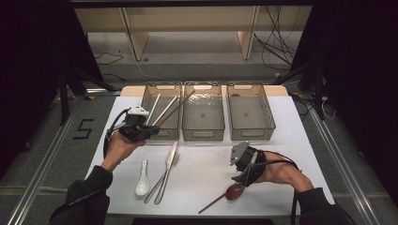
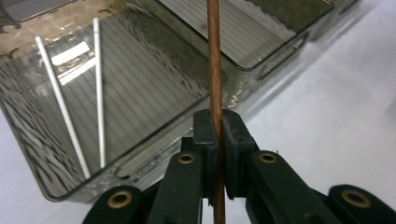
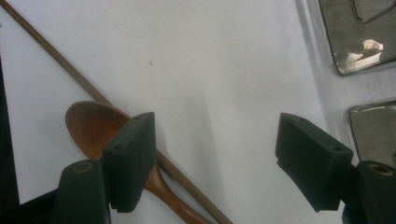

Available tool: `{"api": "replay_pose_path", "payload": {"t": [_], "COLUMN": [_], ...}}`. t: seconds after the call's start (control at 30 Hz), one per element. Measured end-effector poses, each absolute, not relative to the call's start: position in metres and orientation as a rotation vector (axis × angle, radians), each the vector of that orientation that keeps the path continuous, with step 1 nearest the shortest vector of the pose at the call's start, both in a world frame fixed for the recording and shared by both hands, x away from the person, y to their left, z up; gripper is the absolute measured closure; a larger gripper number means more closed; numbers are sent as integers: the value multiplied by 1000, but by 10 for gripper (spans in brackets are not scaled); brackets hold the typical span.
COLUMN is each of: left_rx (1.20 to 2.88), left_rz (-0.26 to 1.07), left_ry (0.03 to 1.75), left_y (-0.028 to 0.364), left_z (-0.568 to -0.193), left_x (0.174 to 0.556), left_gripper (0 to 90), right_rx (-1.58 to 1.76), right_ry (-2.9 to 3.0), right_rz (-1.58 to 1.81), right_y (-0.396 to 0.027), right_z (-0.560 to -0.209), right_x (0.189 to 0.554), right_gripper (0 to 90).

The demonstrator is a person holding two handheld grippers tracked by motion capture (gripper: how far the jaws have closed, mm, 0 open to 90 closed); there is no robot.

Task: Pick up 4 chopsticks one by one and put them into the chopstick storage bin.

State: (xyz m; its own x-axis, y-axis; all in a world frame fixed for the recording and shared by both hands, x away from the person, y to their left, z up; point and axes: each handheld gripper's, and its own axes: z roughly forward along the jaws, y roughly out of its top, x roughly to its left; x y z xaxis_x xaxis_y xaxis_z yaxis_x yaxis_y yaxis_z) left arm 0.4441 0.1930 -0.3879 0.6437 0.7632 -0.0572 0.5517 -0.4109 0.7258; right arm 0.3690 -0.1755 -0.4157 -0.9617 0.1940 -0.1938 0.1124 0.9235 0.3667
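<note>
The wooden chopstick (image 2: pixel 214 70) is pinched between the jaws of my left gripper (image 1: pixel 141 127), clenched tight on it, and it slants up and away over the near rim of the left bin (image 1: pixel 145 96). In the left gripper view the stick runs straight up from between the pads, above the bin's ribbed floor. Two metal chopsticks (image 2: pixel 98 88) already lie in that bin, leaning toward its far end. On the white table (image 1: pixel 202 168), just in front of the bin, lie a white ceramic spoon (image 1: pixel 142 179) and, beside it to the right, a metal knife and fork (image 1: pixel 166 168) lying close together. The middle bin (image 1: pixel 203 99) and the right bin (image 1: pixel 251 96) stand in a row to the right. My right gripper (image 1: pixel 241 174) hovers low over a wooden spoon (image 3: pixel 86 123) and a second wooden chopstick (image 3: pixel 56 58) that lies touching the spoon; its jaws stand wide apart, released, with one pad over the spoon's neck and nothing pressed between them.
</note>
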Motion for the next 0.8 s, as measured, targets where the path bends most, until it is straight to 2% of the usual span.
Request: {"api": "replay_pose_path", "payload": {"t": [0.3,0.8], "left_rx": [2106,2070], "left_rz": [415,405], "left_ry": [1114,1251], "left_y": [206,218], "left_z": [-383,-393], "left_x": [477,514], "left_gripper": [854,853], "right_rx": [240,253], "right_ry": [2864,2861], "right_rz": [536,550], "right_y": [-178,-182], "right_z": [-416,-415], "right_x": [366,364], "right_gripper": [296,284]}}
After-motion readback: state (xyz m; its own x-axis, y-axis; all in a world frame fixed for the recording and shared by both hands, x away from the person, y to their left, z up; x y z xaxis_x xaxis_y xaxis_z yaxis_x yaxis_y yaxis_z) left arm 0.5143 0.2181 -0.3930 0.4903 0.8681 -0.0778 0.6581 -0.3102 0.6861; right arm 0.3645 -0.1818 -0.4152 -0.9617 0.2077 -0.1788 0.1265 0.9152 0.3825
